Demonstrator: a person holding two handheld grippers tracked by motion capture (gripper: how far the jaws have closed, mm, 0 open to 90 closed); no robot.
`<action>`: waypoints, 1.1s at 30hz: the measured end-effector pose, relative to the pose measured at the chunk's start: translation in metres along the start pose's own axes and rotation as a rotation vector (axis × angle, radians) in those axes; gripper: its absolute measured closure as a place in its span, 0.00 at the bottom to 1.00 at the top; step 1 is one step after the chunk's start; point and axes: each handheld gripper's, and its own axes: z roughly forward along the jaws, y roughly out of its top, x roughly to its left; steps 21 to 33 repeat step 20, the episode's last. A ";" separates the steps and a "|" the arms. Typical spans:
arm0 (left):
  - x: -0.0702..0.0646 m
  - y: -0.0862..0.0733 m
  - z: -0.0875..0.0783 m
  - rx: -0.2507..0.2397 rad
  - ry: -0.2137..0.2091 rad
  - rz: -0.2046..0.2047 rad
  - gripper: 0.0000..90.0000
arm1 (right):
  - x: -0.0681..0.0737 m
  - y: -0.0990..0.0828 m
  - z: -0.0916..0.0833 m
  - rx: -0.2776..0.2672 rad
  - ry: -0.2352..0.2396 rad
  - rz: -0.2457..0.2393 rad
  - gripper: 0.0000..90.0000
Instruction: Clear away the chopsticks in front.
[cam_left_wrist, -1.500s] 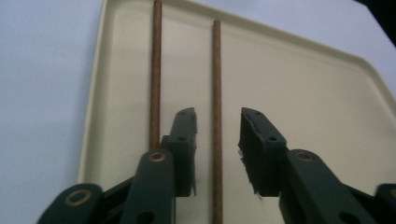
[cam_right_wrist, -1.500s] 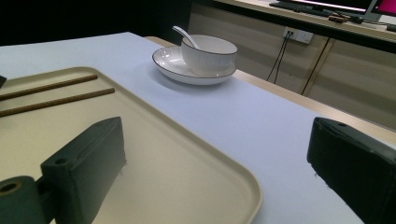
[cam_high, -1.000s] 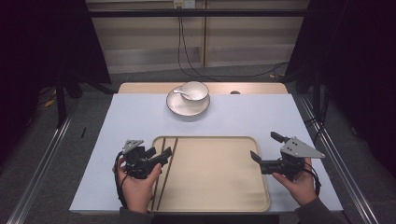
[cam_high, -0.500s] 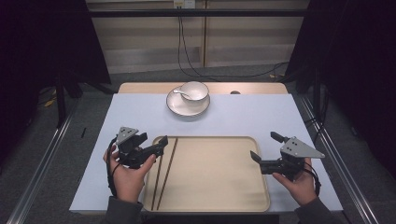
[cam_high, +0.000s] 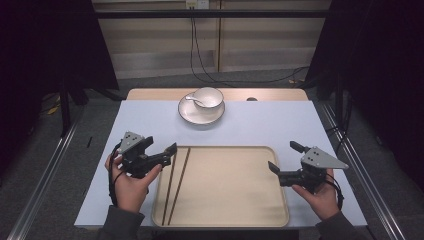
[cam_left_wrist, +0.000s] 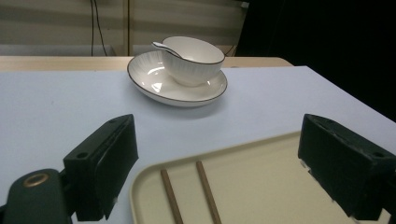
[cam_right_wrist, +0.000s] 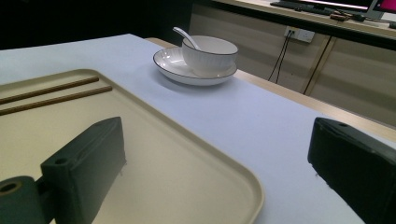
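Note:
Two brown chopsticks lie side by side along the left part of a beige tray. Their far ends show as the chopsticks in the left gripper view. My left gripper hovers at the tray's far left corner. Its jaws have just been opening and stand wide, with nothing between them. My right gripper is open and empty over the tray's right rim. The left gripper looks at a white bowl. From the right gripper the chopsticks lie at the far left.
At the back of the pale blue mat the white bowl holds a spoon and stands on a saucer. A wooden table edge runs behind. Metal rails flank the table.
The left gripper has drawn back from the chopsticks' far ends, a little left and up, and its jaws stand wider. The chopsticks stay in the tray. The right gripper is unmoved.

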 end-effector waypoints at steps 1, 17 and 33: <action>0.002 0.000 -0.001 0.001 0.001 0.013 0.13 | 0.000 0.000 0.000 0.000 0.003 -0.001 0.04; 0.017 -0.009 -0.010 -0.043 0.006 0.029 0.11 | 0.001 0.000 0.000 0.000 0.008 0.006 0.04; 0.018 -0.009 -0.009 -0.038 0.002 0.034 0.10 | 0.001 0.000 0.002 0.006 0.018 0.000 0.04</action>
